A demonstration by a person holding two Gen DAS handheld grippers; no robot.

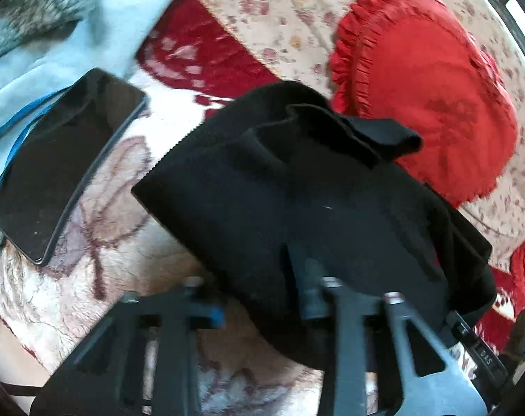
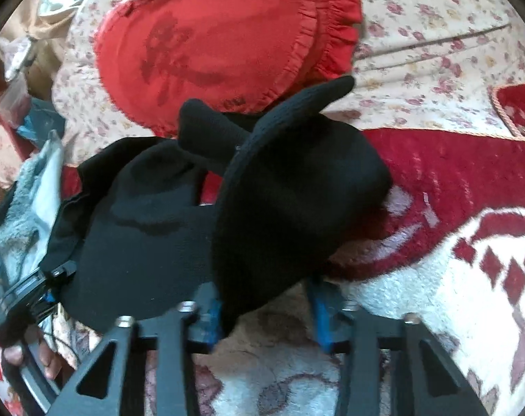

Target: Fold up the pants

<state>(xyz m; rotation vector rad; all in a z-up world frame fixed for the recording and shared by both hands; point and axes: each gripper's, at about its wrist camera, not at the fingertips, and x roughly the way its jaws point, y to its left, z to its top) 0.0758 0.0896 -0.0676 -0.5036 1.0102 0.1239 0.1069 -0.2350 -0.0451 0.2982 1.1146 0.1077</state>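
Observation:
The black pants (image 1: 297, 190) lie bunched in a thick folded bundle on a patterned blanket, and also show in the right wrist view (image 2: 279, 208). My left gripper (image 1: 262, 308) is at the bundle's near edge with its fingers apart; the cloth drapes over the right finger (image 1: 311, 294). My right gripper (image 2: 265, 315) is open, its blue-padded fingers on either side of a hanging fold of the pants. The left gripper's body shows at the left in the right wrist view (image 2: 30, 291), under the cloth.
A black phone (image 1: 64, 163) lies left of the pants on a light blue garment (image 1: 89, 24). A red frilled cushion (image 1: 429, 79) sits behind the pants, also in the right wrist view (image 2: 220, 34). A red and cream blanket (image 2: 453, 242) covers the bed.

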